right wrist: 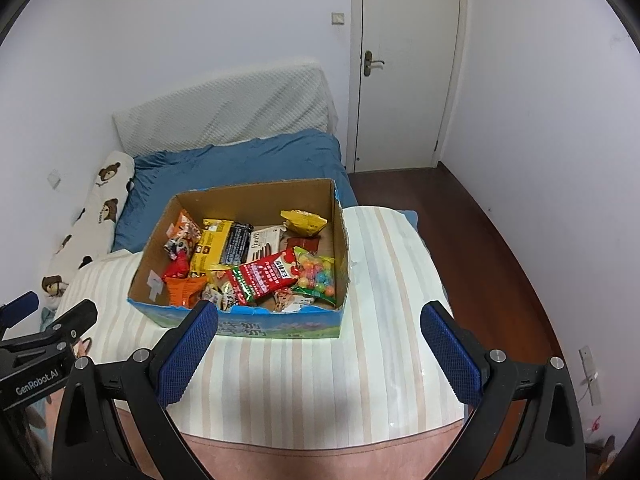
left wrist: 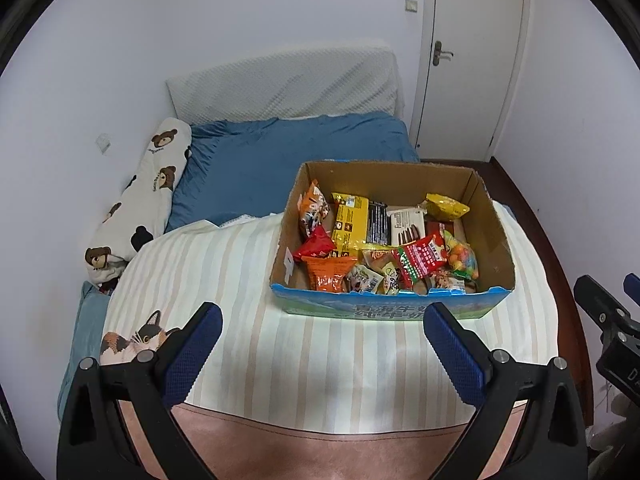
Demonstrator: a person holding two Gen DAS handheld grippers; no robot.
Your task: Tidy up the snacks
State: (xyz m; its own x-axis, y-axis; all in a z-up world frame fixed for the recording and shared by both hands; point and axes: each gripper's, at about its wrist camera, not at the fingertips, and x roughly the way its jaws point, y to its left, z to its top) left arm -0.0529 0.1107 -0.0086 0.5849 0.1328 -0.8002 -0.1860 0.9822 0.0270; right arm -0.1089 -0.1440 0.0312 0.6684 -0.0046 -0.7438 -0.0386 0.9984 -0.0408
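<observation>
An open cardboard box [left wrist: 493, 236] [right wrist: 340, 240] with a blue printed front stands on the striped blanket [left wrist: 248, 312] [right wrist: 320, 372] of a bed. Inside it lie several snack packs: a yellow pack [left wrist: 351, 221] [right wrist: 210, 249], a red and green pack [left wrist: 420, 261] [right wrist: 266, 275], a bag of coloured balls [left wrist: 462, 256] [right wrist: 318, 274], an orange pack [left wrist: 326, 274] [right wrist: 182, 290]. My left gripper [left wrist: 322, 316] hangs open just short of the box's front. My right gripper [right wrist: 320, 314] is open too, in front of the box. Neither holds anything.
A blue quilt [left wrist: 280, 160] [right wrist: 240, 164], a bear-print pillow [left wrist: 148, 196] [right wrist: 96, 208] and a white headboard cushion [left wrist: 288, 84] lie beyond the box. A shut white door [left wrist: 468, 56] [right wrist: 408, 64] is at the back right. Dark wood floor [right wrist: 480, 240] runs right of the bed.
</observation>
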